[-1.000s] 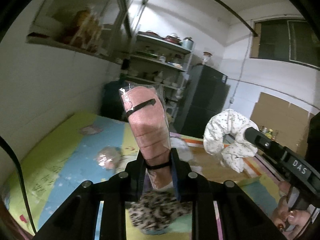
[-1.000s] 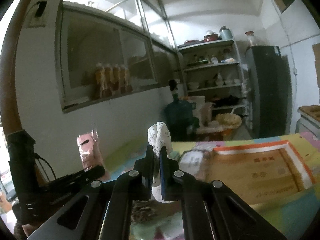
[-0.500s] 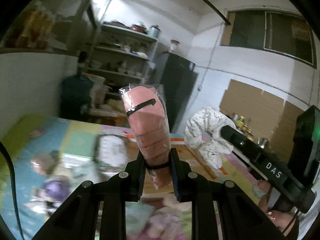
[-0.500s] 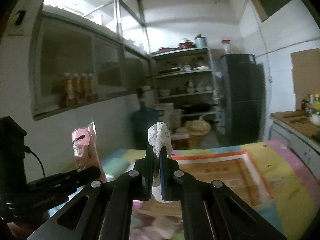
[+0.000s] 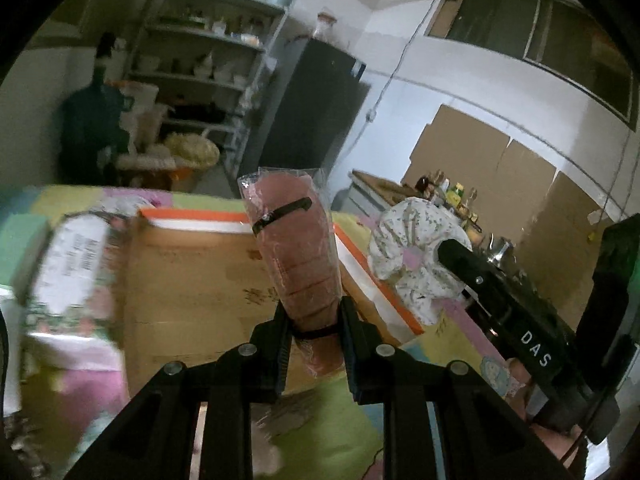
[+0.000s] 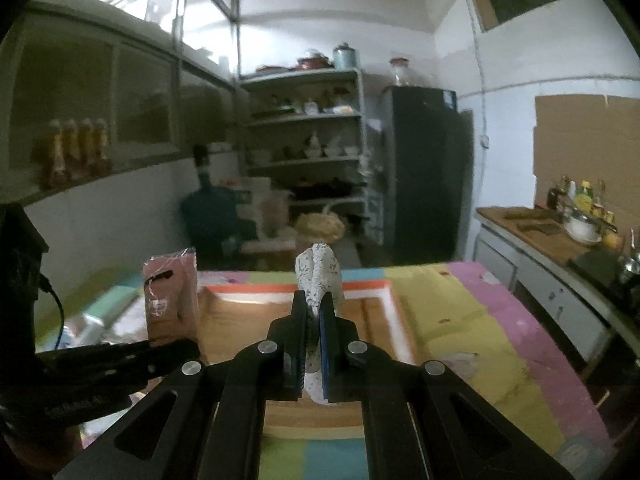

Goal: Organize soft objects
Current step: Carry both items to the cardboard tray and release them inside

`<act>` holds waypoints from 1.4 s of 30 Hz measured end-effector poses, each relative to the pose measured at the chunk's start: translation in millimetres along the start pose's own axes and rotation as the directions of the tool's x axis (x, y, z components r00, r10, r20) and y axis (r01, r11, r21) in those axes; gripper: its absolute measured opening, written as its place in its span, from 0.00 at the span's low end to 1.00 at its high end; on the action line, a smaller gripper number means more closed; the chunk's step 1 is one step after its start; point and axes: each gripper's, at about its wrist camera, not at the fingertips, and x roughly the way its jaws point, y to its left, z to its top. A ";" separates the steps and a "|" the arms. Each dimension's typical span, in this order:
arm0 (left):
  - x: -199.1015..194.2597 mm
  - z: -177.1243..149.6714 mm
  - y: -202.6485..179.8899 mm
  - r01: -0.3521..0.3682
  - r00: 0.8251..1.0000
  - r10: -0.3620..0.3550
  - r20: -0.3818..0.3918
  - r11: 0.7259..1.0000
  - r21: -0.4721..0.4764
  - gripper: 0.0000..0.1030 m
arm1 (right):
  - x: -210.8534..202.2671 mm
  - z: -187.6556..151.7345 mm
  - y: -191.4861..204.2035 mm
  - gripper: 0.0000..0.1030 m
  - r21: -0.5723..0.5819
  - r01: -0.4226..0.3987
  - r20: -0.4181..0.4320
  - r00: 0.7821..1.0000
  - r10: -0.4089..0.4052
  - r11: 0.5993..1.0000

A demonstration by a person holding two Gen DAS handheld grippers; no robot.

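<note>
Pink packet in my left gripper [image 5: 313,330], speckled fabric ring in my right gripper [image 6: 314,344], both carried above the cardboard box [image 5: 192,280].

Left jaws clamp the wrapped pink packet [image 5: 296,256] at its lower end, so it stands tall and could tip; I'd keep it upright and lower slowly. Right jaws pinch the fabric ring [image 6: 318,276] nearly flat. Box lies open and mostly bare beneath both. I'd set each piece down inside its orange rim [image 6: 280,289], well apart, minding the white-labelled bag [image 5: 68,264] at the left edge. Counter [image 6: 536,236] at far right stays clear of my path.
</note>
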 end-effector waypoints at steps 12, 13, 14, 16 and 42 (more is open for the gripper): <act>77.2 0.8 -18.4 0.017 0.993 -0.018 -0.117 1.000 -0.015 0.22 | 45.0 -13.2 -41.1 0.05 0.003 0.053 -0.091 0.994 -0.053 0.999; 81.7 -0.3 -19.5 0.014 0.992 -0.015 -0.126 1.000 -0.011 0.22 | 47.4 -14.4 -43.0 0.05 0.004 0.055 -0.097 0.994 -0.054 0.998; 87.2 -1.3 -20.6 0.007 0.990 -0.008 -0.138 1.000 -0.007 0.22 | 50.3 -16.2 -45.0 0.05 0.005 0.055 -0.104 0.993 -0.054 0.998; 95.6 -3.8 -21.4 -0.002 0.987 0.000 -0.159 1.000 -0.010 0.22 | 54.4 -18.5 -45.4 0.05 0.005 0.056 -0.118 0.992 -0.055 0.998; 107.3 -14.6 -14.4 -0.082 0.975 0.071 -0.210 0.996 -0.040 0.54 | 91.1 -38.7 -55.6 0.13 0.095 -0.095 -0.246 0.962 0.116 0.991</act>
